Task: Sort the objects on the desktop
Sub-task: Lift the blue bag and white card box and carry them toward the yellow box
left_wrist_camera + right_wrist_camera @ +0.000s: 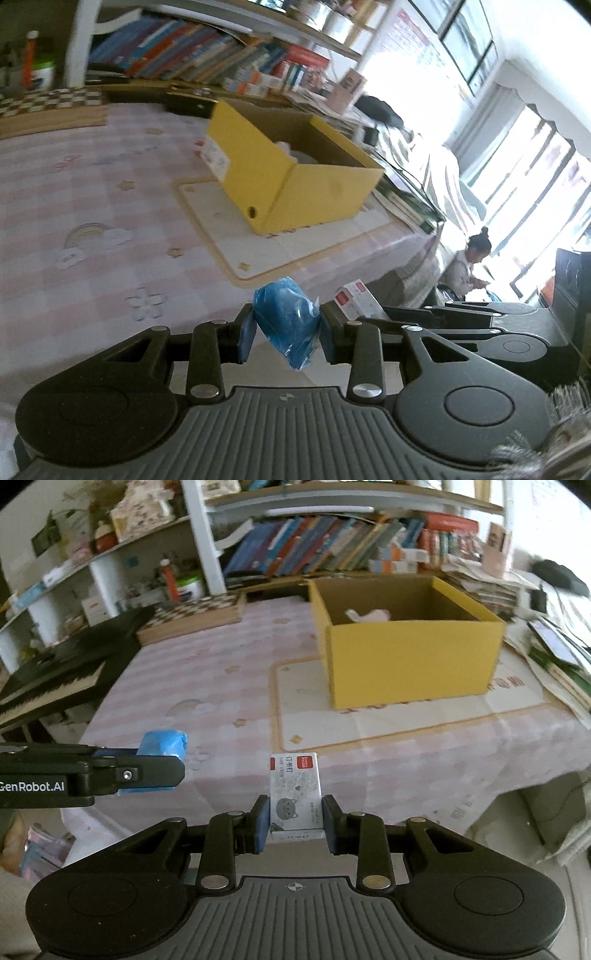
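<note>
You are mid-sort; your left gripper (284, 332) pinches a blue plastic bundle (287, 320), your right gripper (294, 821) pinches a small staple box (294, 794), both hanging over the near table edge, short of the yellow box (406, 657); something pale already lies inside it; the staple box's long axis points ahead towards the yellow box.
</note>
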The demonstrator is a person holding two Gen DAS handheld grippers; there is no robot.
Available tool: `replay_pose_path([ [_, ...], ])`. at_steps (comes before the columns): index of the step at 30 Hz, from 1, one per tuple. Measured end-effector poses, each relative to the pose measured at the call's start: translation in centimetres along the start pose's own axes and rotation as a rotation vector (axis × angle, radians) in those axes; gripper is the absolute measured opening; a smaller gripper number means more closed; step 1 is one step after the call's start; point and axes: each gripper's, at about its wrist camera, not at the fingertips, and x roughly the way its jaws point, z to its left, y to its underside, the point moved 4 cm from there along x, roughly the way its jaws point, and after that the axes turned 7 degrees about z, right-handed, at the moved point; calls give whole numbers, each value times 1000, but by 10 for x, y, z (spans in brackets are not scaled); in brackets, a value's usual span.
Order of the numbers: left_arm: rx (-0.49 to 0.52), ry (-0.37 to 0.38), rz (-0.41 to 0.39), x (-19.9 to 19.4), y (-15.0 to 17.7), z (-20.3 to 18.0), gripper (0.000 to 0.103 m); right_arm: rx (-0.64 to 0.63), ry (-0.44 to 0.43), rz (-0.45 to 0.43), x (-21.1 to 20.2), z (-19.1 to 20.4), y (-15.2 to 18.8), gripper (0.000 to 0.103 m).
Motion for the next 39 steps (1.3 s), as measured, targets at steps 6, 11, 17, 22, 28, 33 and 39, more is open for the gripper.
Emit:
replay_pose_path([
  [6,25,22,33,30,-13,-30,33,38,13,17,-1,-38,-1,30],
  [11,32,18,51,54,-25,-54,33,41,3,32,2,-69,-9,30],
  [17,12,-2,58,80,-40,-76,33,25,-25,52,9,-103,-22,30],
  [22,6,-17,68,101,-51,-96,32,18,-55,70,17,-131,-32,30],
  [28,-7,-42,64,126,-63,-120,32,-1,-86,68,23,-165,-44,30],
  [33,-18,-79,42,138,-75,-132,32,-26,-108,57,27,-186,-56,30],
  [39,-12,-137,-27,137,-102,-139,32,-63,-136,6,27,-201,-82,30],
])
